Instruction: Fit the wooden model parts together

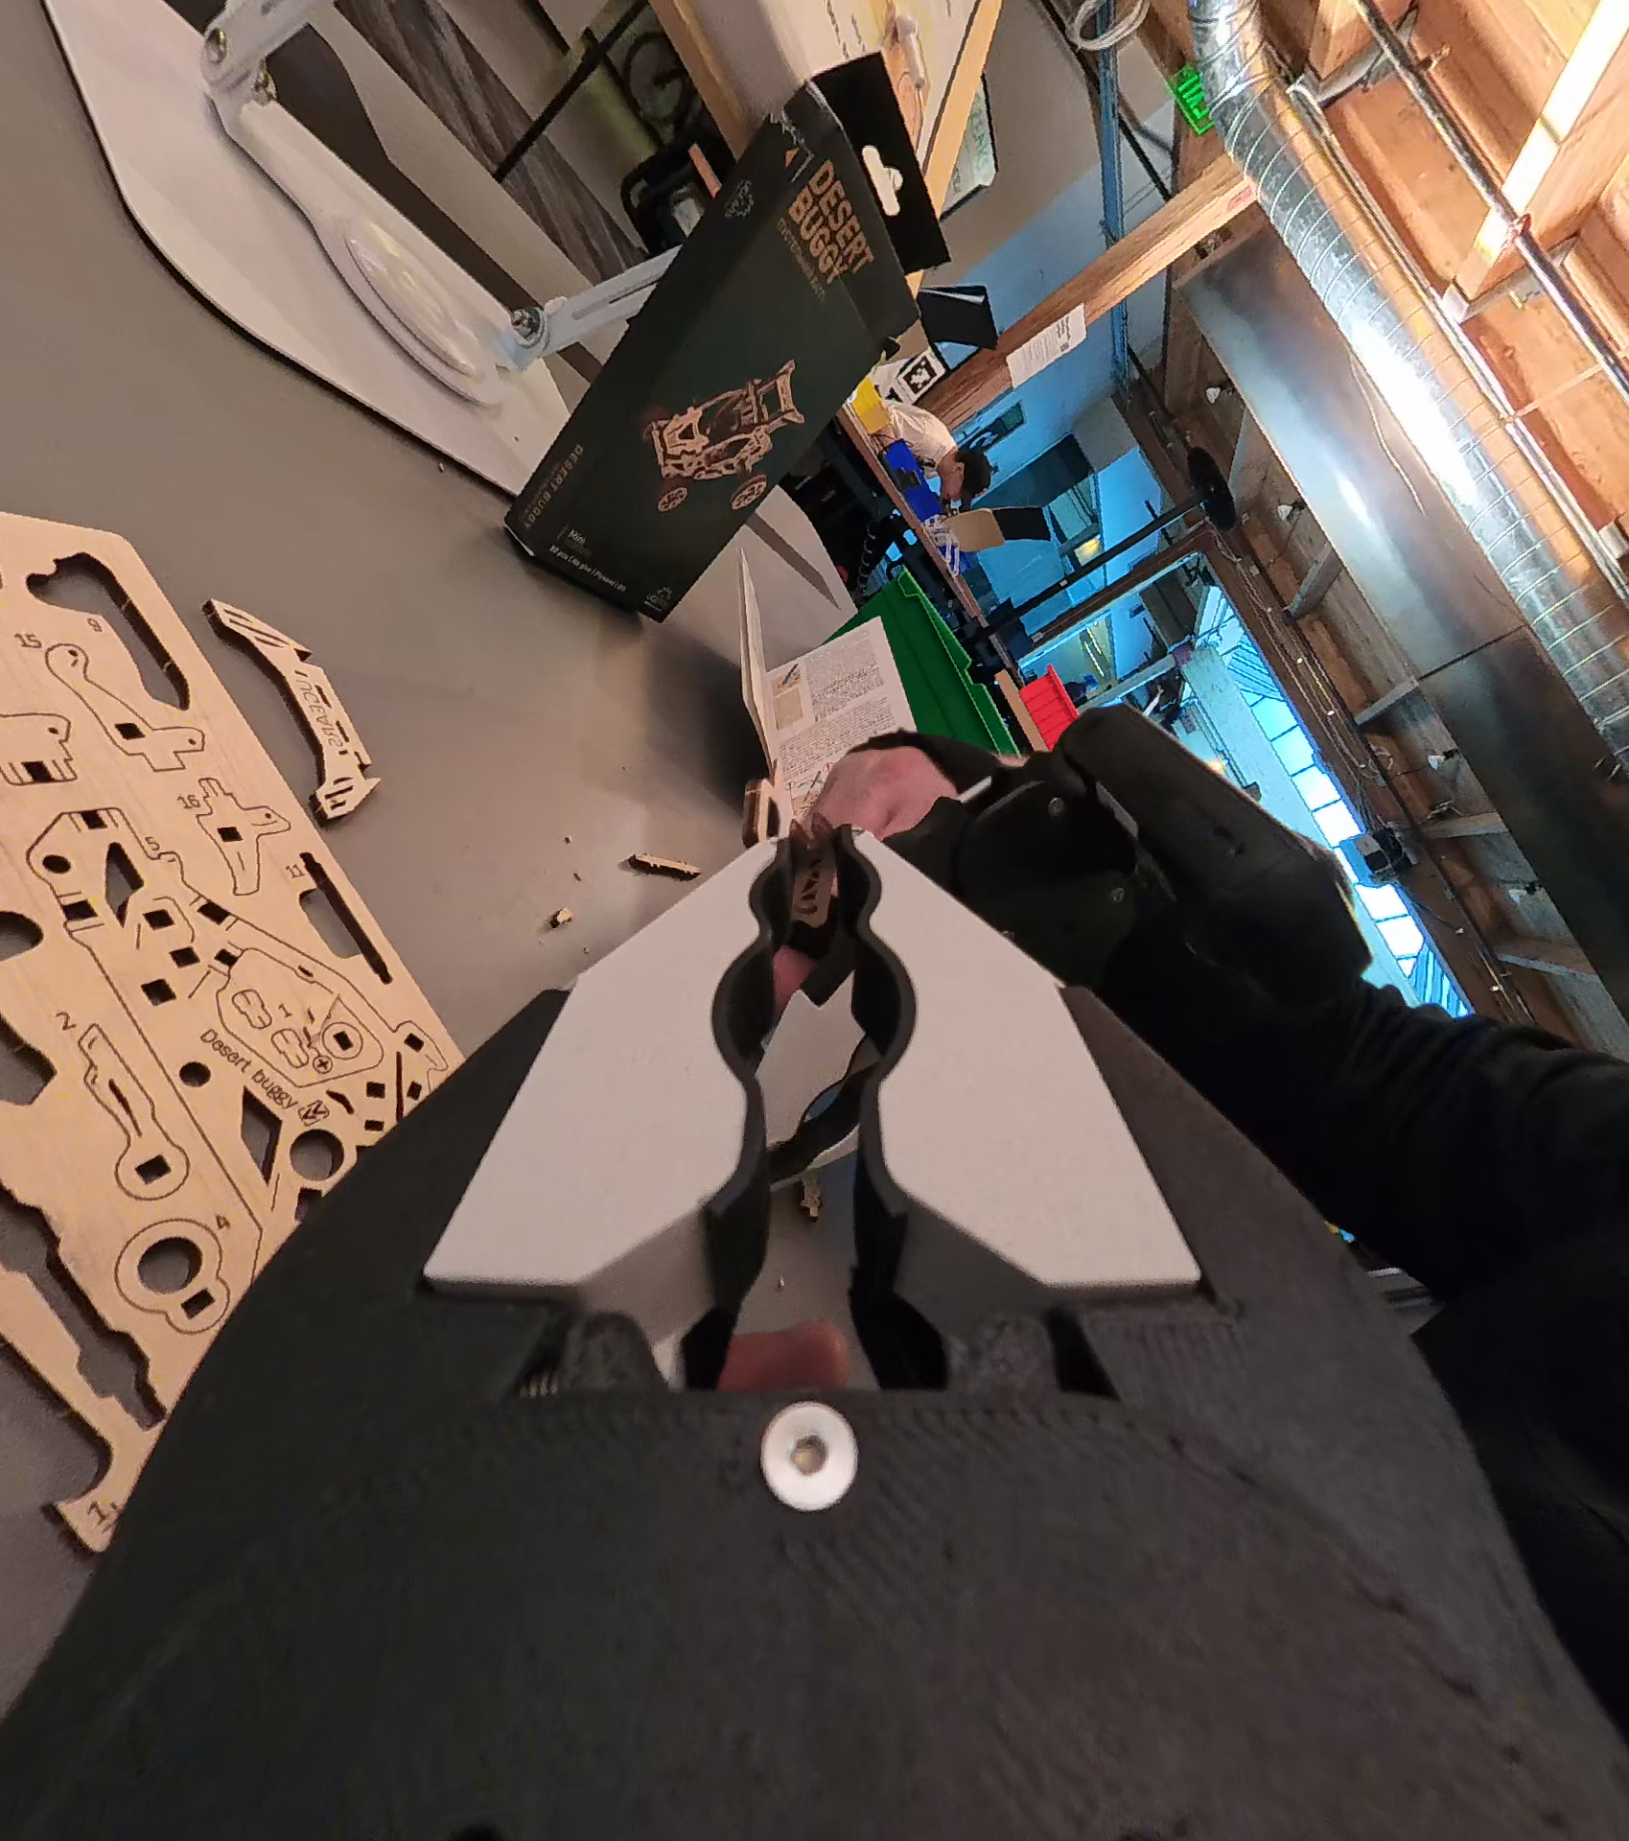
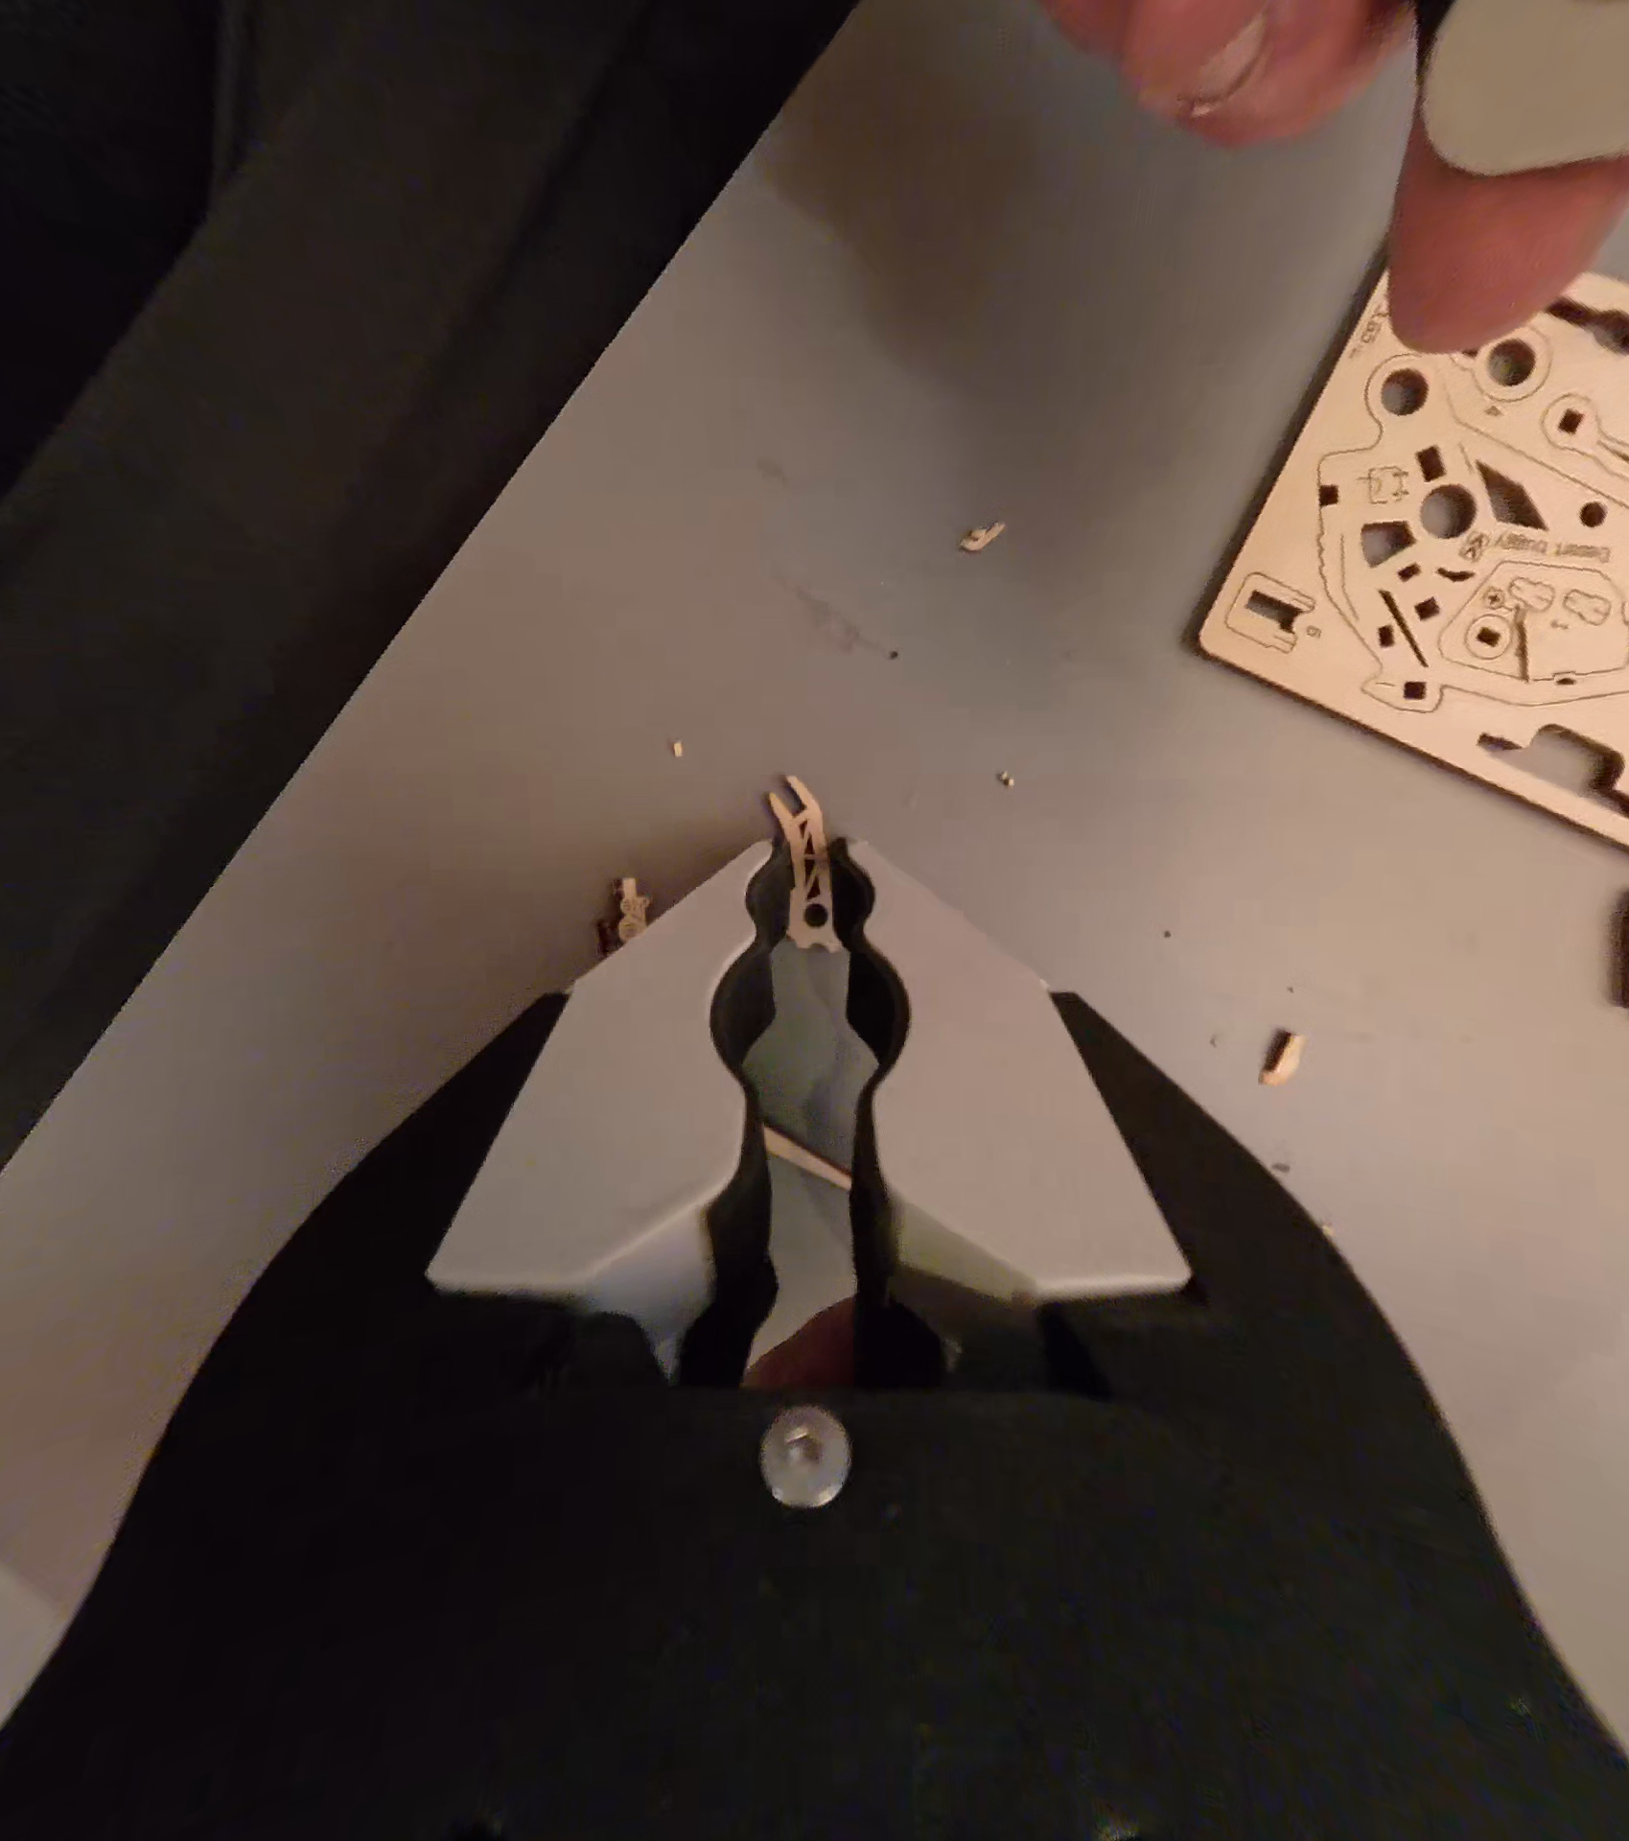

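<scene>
Wooden sheet (image 1: 93,946) with printed numbers and dark box (image 1: 710,398) bearing lettering lie on the grey worktop (image 1: 491,697). Left tongs (image 1: 815,877) and right tongs (image 2: 805,887) each clench a thin wooden piece (image 2: 805,857).

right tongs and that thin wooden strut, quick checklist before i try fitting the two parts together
1. Right tongs clamped on the thin wooden strut: ok, pads press both sides.
2. Strut's forked end clear of the tips: ok, it sticks out ahead.
3. Left tongs holding the mating piece: ok, a dark, blurred wooden piece sits at the tips.
4. The two parts lined up: cannot tell, no view shows both together.
5. Table below clear: not ok, wood scraps lie about.
6. Parts sheet out of the way: ok, off to the side.
</scene>
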Available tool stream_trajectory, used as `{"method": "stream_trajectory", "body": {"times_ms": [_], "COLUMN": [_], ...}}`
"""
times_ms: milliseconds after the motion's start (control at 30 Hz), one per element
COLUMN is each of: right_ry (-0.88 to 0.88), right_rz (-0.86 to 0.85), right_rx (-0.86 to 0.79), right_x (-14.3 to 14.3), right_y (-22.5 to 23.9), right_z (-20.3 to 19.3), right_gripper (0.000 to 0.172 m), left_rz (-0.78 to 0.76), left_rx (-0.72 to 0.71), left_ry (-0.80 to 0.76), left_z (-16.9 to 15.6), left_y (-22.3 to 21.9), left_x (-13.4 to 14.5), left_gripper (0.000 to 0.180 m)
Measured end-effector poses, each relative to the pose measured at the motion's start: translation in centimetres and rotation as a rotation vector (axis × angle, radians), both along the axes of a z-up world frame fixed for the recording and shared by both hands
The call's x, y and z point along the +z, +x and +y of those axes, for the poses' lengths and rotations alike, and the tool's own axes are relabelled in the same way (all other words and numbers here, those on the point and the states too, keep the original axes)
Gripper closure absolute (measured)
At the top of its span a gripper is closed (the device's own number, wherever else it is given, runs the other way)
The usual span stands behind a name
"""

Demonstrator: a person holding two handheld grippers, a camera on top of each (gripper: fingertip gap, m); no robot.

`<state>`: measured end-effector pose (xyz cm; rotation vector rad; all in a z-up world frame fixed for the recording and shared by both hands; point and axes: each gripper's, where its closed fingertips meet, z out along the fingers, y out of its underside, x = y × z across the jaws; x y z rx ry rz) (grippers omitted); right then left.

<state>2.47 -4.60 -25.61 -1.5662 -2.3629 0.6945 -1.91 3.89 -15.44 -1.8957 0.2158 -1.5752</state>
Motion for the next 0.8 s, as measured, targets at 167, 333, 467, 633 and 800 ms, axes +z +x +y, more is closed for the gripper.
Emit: {"method": "stream_trajectory", "body": {"times_ms": [167, 333, 467, 633, 800], "right_ry": [-0.007, 0.039, 0.544, 0.980, 0.833], "right_rz": [0.082, 0.176, 0.086, -0.070, -0.028], "right_rx": [-0.216, -0.628, -0.737, -0.619, -0.557], "right_x": [1.6, 2.9, 2.8, 1.3, 0.9], "right_y": [-0.7, -0.6, 2.6, 3.3, 1.4], "right_z": [2.5, 5.8, 9.0, 8.5, 4.6], "right_gripper": [0.167, 0.167, 0.167, 0.163, 0.153], "left_rz": [0.012, 0.016, 0.021, 0.024, 0.030], "left_rx": [0.002, 0.010, 0.019, 0.013, 0.007], "left_ry": [0.004, 0.000, -0.006, -0.006, 0.002], "left_z": [0.0, 0.2, 0.4, 0.3, 0.1], "left_y": [-0.1, -0.2, -0.4, -0.1, -0.1], "left_x": [-0.2, -0.4, -0.6, -0.6, -0.5], "left_gripper": [0.174, 0.175, 0.174, 0.174, 0.174]}}
